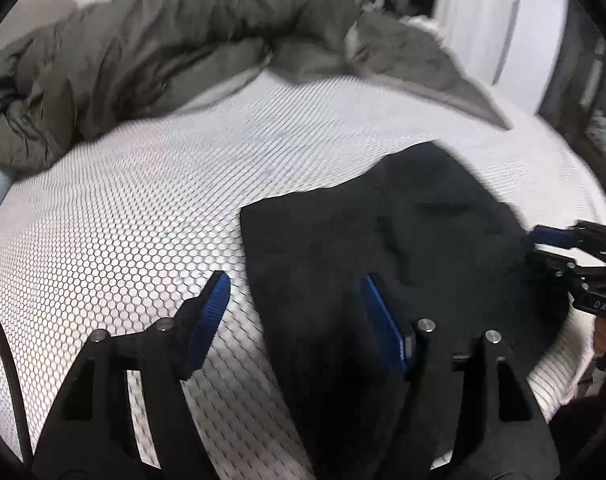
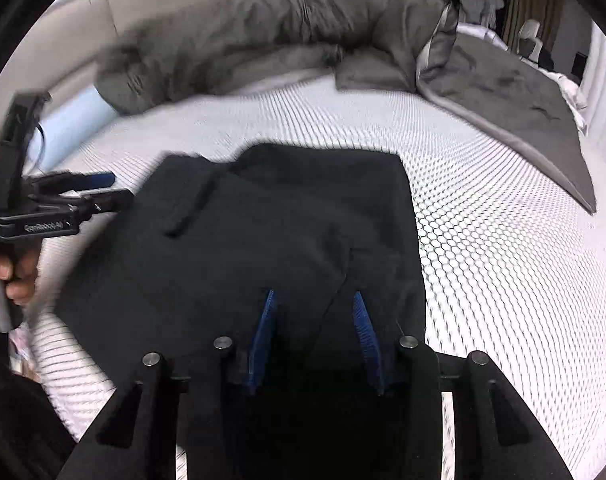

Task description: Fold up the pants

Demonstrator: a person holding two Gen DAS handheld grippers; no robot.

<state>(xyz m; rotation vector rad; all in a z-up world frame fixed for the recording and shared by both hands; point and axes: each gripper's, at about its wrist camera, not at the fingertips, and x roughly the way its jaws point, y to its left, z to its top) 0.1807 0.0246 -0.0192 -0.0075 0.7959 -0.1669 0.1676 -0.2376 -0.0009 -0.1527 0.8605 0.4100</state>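
Black pants lie folded into a rough rectangle on a white mattress with a honeycomb pattern. My left gripper hovers over the pants' left edge with its jaws wide apart. One blue pad is above the mattress and the other above the cloth, with nothing pinched. My right gripper hangs above the near right part of the pants, where a fold line runs between its separated pads. Each view shows the other gripper at the pants' side: the right one and the left one, the left held by a hand.
A bunched olive-grey duvet runs along the far side of the bed, with a grey blanket spread at the far right. A pale blue roll sits at the far left. The mattress edge falls away on the near side.
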